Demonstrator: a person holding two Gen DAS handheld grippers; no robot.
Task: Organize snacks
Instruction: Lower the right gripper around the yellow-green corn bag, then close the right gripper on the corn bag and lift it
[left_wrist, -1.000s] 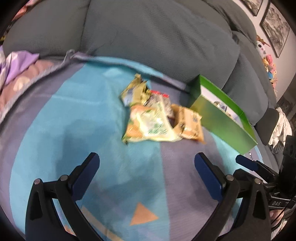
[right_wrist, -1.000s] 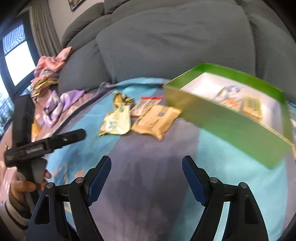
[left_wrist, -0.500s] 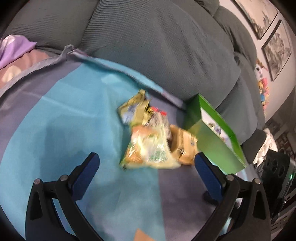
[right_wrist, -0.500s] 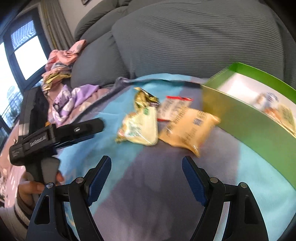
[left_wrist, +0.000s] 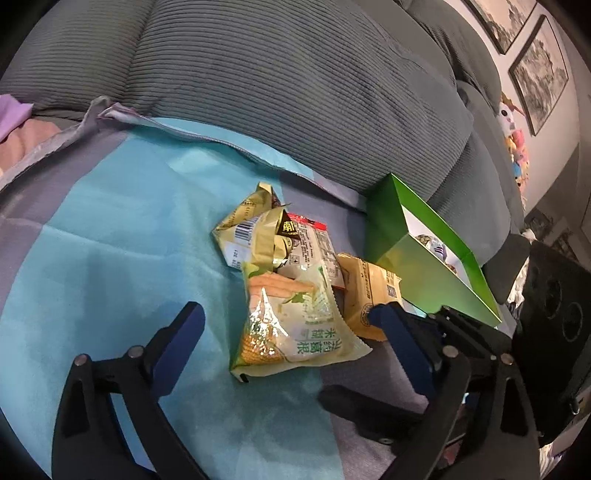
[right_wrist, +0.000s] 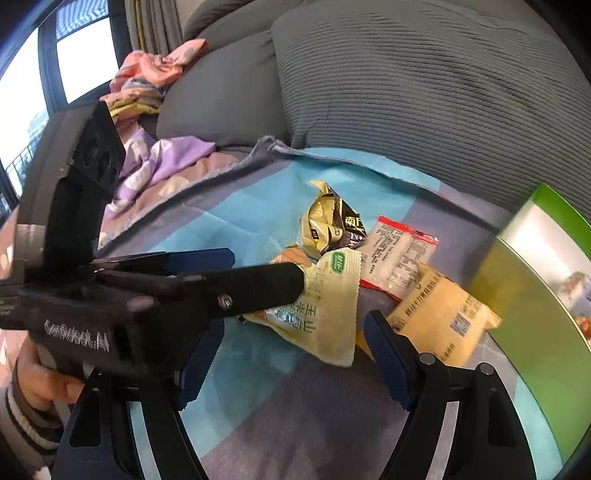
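Your left claw (left_wrist: 286, 328) gapes wide around the corn snack packet (left_wrist: 295, 325) on the sofa blanket (left_wrist: 110, 229), left of the green box (left_wrist: 424, 266). Pinch mid-packet; keep your wide right claw (right_wrist: 288, 354) clear.

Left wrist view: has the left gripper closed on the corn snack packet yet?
No. The left gripper is open, its fingers spread on either side of the corn snack packet lying on the blanket.

I'm working in a home living room. A grey ribbed sofa (left_wrist: 295, 85) fills the back, framed pictures (left_wrist: 539, 70) hang on the wall, and crumpled bedding (right_wrist: 155, 162) lies near a window (right_wrist: 74, 55).
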